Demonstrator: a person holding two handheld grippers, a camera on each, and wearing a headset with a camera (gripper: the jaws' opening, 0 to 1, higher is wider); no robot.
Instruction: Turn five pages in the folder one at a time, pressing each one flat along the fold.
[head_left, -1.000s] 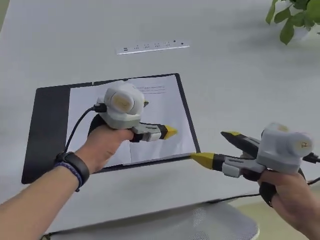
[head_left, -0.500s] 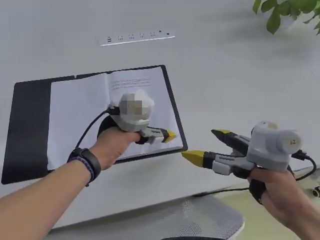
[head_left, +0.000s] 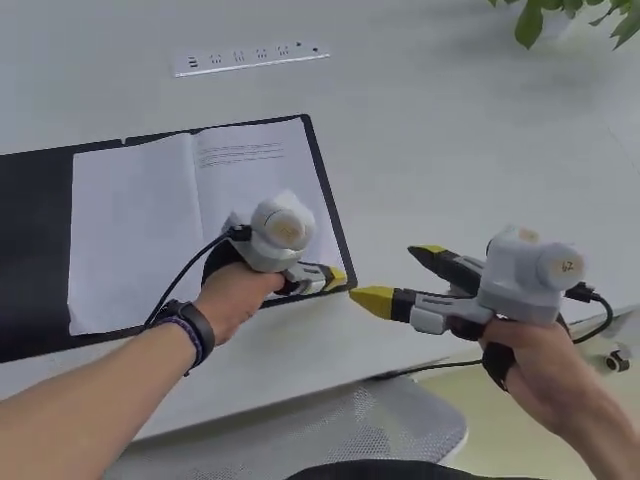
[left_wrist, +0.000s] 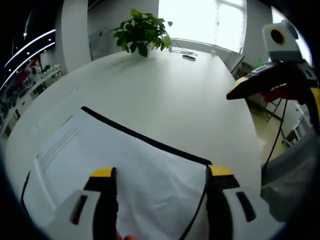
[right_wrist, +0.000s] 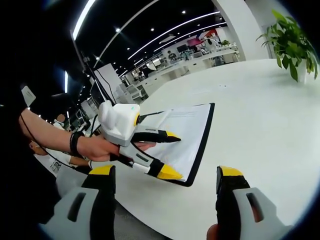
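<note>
The broad white table (head_left: 450, 140) carries the open black folder (head_left: 30, 250) of white printed pages flat in the left half of the head view, its covers spread so a sheet can swing across the fold. At the folder's lower right corner, mid-frame, the left gripper (head_left: 330, 277), a grey-and-white hand-held tool with yellow-tipped black jaws, gapes wide and holds nothing, its jaws straddling that corner, probably to catch the top page (head_left: 130, 230) by its edge. The matching right gripper (head_left: 398, 274) hovers just beyond the corner at lower right, likewise spread and empty, likely waiting to press the fold.

Black folder (head_left: 322, 195) open, flat; pgs white.
</note>
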